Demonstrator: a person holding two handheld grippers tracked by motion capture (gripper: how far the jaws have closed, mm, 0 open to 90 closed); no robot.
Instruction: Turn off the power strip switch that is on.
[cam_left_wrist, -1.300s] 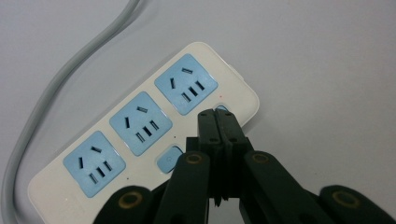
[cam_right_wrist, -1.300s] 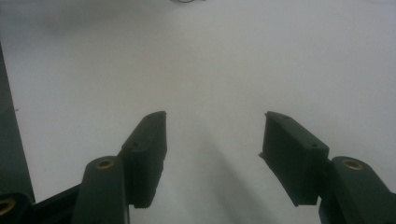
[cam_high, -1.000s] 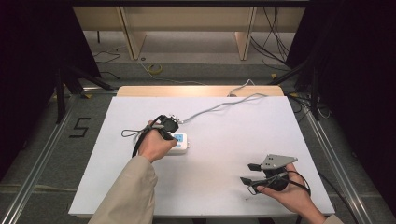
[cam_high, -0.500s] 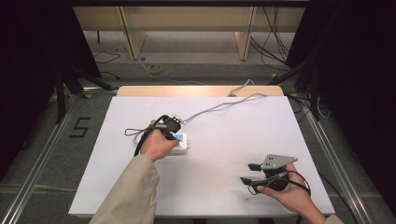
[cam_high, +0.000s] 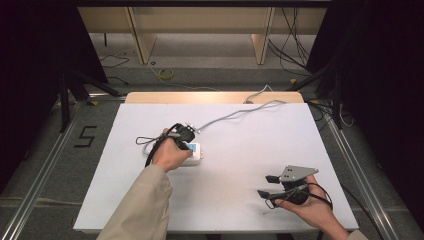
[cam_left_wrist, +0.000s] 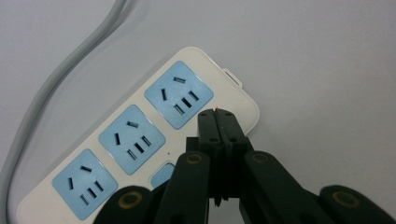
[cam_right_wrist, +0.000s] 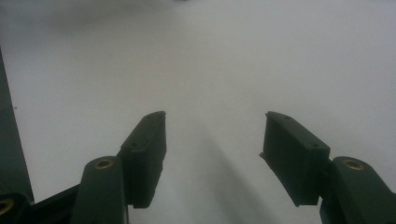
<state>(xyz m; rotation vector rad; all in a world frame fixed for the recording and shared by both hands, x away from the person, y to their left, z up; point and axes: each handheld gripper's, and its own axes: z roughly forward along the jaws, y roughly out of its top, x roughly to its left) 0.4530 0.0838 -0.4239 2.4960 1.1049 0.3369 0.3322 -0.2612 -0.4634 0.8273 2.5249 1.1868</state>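
White and mostly bare, the table carries a white power strip with blue sockets (its grey cord trailing toward the far edge), lying left of centre. We have our left gripper over its switch end with fingers pressed together, grasping nothing. Our right gripper rests well apart near the right front corner, fingers spread wide and empty.

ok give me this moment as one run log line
left gripper: shut, tip over power strip near its end | right gripper: open, holding nothing, above table | strip cable: runs to far edge
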